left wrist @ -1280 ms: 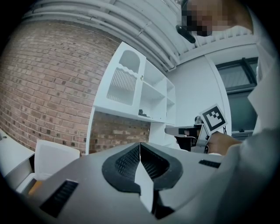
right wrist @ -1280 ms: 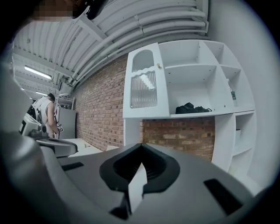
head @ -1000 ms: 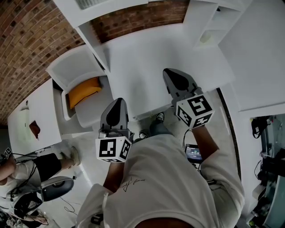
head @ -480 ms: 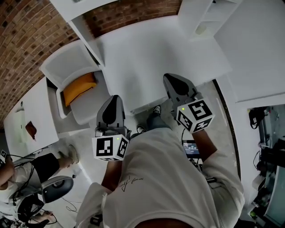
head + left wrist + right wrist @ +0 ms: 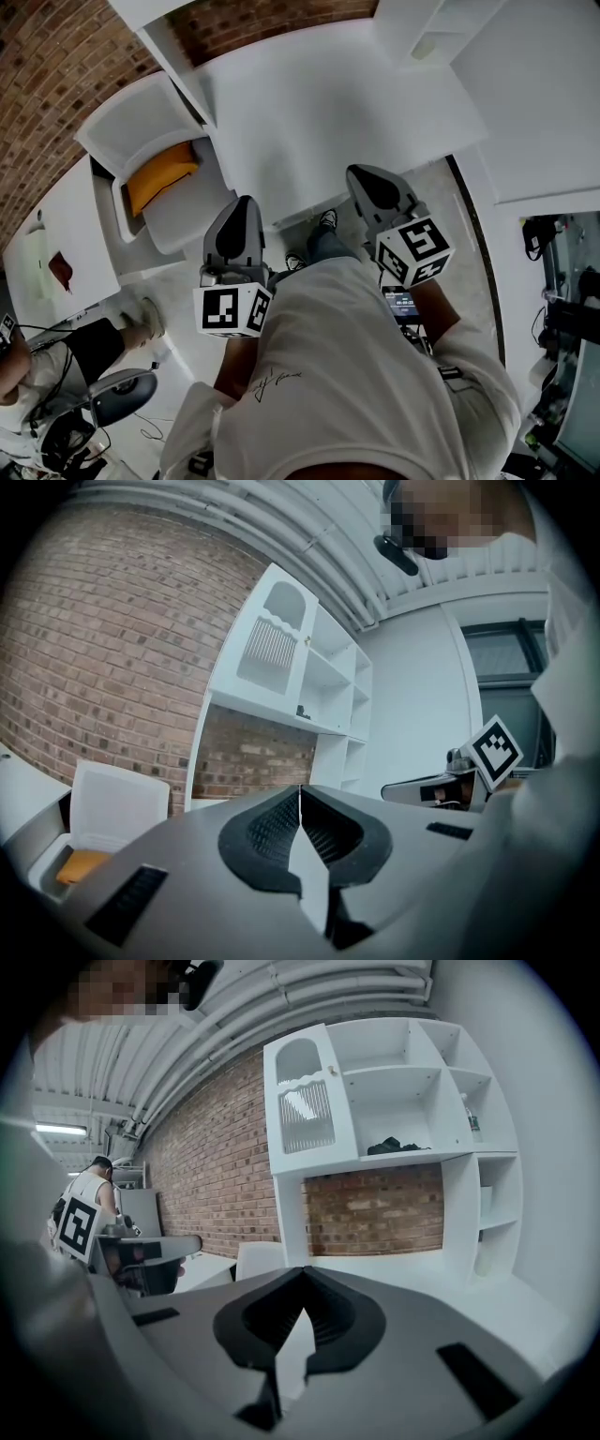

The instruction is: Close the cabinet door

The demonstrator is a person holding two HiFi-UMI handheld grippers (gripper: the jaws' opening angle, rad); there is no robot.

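Cabinet door (image 5: 305,1101) well off; L tool (image 5: 300,799), R tool (image 5: 302,1279) closed, empty.

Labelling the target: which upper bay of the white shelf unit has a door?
The leftmost one: only it has a white door, with an arched cutout and slats. The rest are doorless; the middle one holds a dark item.

Cabinet (image 5: 424,37) — cropped by top edge.

The white cabinet door (image 5: 302,1101), arch-topped and slatted, hangs at the shelving's (image 5: 412,1091) upper left. It seems ajar.
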